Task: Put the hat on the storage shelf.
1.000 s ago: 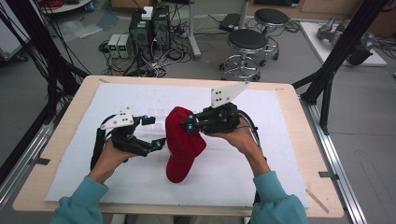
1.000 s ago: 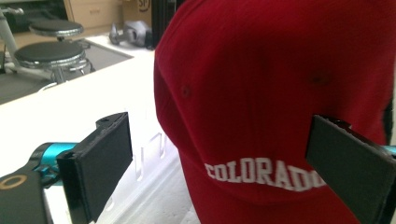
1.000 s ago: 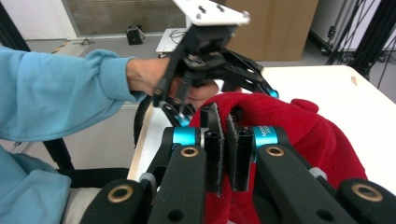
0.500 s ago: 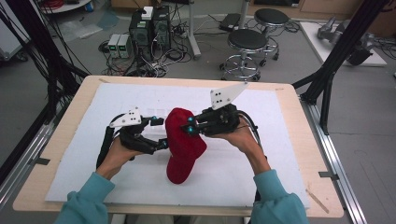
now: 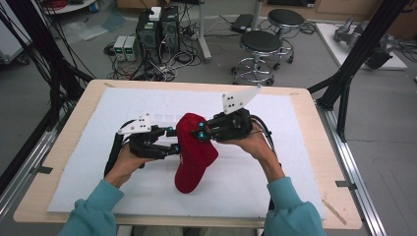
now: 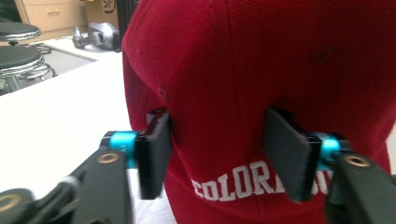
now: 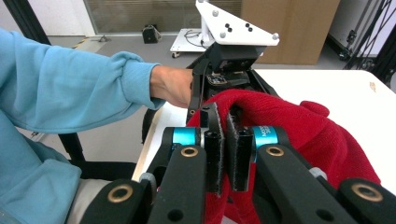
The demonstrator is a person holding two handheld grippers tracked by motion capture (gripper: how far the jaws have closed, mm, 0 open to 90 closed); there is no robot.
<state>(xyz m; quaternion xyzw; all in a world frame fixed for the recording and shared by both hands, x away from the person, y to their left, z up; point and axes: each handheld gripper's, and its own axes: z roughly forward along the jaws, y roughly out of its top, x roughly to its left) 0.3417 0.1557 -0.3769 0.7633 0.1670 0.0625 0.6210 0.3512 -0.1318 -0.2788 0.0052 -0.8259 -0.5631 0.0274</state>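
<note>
A red cap with white lettering is held up over the white mat, brim hanging down toward the person. My right gripper grips it from the right; in the right gripper view its pads are shut on a fold of the red fabric. My left gripper comes in from the left. Its jaws have just been closing, and in the left gripper view the left gripper has both pads pressed into the cap's crown, just above the lettering.
A white mat covers the wooden table. Beyond the far edge stand two stools and electronics boxes with cables on the floor. Black frame posts rise at the table's right and left.
My left gripper has moved right to the cap and its jaws have narrowed onto the crown. The right gripper and the cap have stayed put.
</note>
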